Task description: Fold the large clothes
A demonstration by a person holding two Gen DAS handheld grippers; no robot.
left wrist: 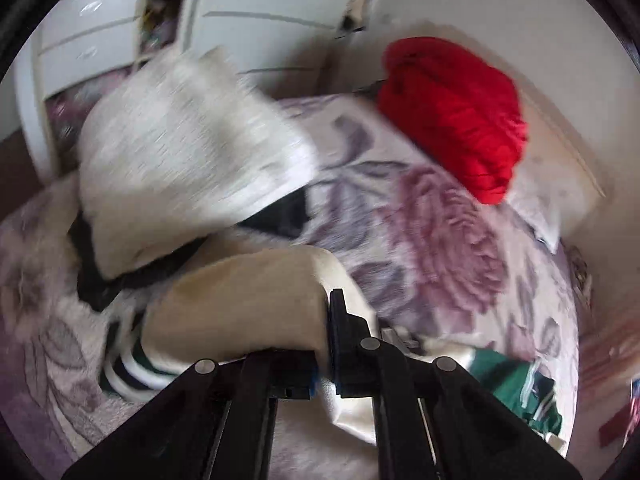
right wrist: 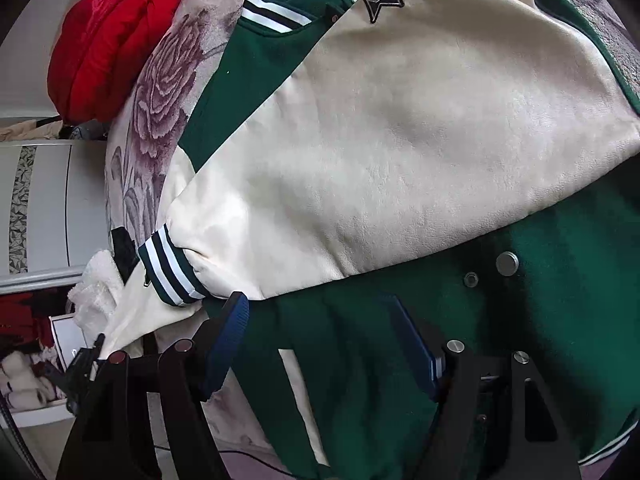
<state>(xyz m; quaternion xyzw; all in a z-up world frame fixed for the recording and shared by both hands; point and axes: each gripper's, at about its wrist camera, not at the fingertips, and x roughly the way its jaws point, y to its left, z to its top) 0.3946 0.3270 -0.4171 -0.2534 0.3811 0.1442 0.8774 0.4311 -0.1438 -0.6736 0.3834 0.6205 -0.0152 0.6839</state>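
Note:
A green varsity jacket [right wrist: 540,280] with cream sleeves [right wrist: 380,140] lies spread on a floral bedspread [right wrist: 160,80]. One cream sleeve is folded across its front, its striped cuff [right wrist: 170,270] at the left. My right gripper [right wrist: 316,304] is open just above the green front panel, holding nothing. My left gripper [left wrist: 324,312] is shut on the other cream sleeve [left wrist: 248,304] near its striped cuff [left wrist: 136,372] and holds it lifted; this gripper also shows in the right wrist view [right wrist: 86,360]. The left wrist view is motion-blurred.
A red padded garment [left wrist: 456,116] lies bunched at the head of the bed, also in the right wrist view [right wrist: 104,44]. A grey-white folded garment [left wrist: 188,152] over black cloth lies on the floral bedspread [left wrist: 440,220]. White drawers [left wrist: 92,32] stand beyond.

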